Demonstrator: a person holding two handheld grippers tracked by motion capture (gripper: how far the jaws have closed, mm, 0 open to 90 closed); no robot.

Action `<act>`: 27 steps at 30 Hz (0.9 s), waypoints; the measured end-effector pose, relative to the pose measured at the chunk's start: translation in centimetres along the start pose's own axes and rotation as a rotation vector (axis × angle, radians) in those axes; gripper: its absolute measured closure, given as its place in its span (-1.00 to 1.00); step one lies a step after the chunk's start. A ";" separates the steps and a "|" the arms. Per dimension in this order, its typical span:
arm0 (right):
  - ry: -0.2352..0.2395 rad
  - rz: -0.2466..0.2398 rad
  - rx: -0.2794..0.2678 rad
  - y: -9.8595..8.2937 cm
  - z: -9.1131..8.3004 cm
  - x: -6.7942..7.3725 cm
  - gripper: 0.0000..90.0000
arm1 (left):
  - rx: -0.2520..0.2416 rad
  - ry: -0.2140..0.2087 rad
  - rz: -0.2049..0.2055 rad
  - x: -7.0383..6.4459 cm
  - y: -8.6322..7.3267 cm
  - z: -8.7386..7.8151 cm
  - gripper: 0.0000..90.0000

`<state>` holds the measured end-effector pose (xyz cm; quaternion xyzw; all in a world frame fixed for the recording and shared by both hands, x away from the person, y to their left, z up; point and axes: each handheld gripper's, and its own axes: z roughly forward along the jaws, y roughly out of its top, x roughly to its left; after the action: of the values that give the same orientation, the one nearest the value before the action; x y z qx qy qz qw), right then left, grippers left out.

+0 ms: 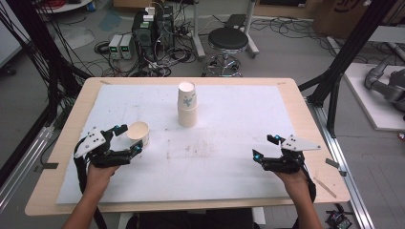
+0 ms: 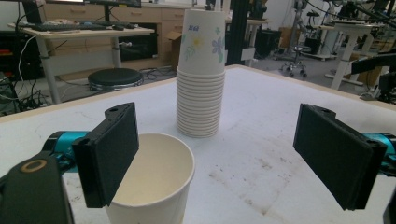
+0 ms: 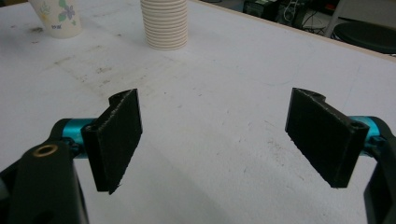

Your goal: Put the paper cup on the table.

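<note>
**Inspector A:** The left gripper (image 1: 128,138) is held wide open around the single paper cup (image 1: 139,133); one jaw is seen at the rim, nothing is clamped. The cup stands upright at the table's (image 1: 296,109) left, well apart from the cup stack (image 1: 187,105).

**Inspector B:** Noted. The right gripper (image 3: 215,135) is likewise spread, empty, parked over bare mat, presumably kept clear until needed.

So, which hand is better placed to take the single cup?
Probably left: its open tool is right beside the single cup, while the right tool is open and far from it.
</note>
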<state>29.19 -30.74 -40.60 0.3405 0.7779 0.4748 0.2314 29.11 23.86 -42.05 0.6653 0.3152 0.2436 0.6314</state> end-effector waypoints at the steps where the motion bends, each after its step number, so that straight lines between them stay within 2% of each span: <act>1: -0.001 0.002 0.001 0.0 0.0 0.1 -0.58 | 0.000 -0.001 0.001 0.0 0.0 -0.1 -0.68; 9: -0.004 -0.009 0.008 0.1 0.1 0.4 -0.58 | 0.006 0.000 -0.004 -0.1 -0.2 -0.1 -0.67; 11: -0.005 -0.001 0.007 0.1 0.0 0.5 -0.58 | 0.006 -0.004 -0.013 0.0 -0.3 0.0 -0.67; 17: -0.006 0.002 0.013 0.0 0.0 0.4 -0.58 | 0.017 -0.002 -0.007 0.0 -0.5 0.2 -0.67; 27: -0.009 0.000 -0.005 0.1 -0.2 0.4 -0.58 | 0.016 0.009 -0.005 0.1 -0.5 0.1 -0.67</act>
<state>28.83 -30.53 -40.48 0.3421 0.7755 0.4754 0.2359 29.14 23.84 -42.55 0.6685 0.3216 0.2425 0.6252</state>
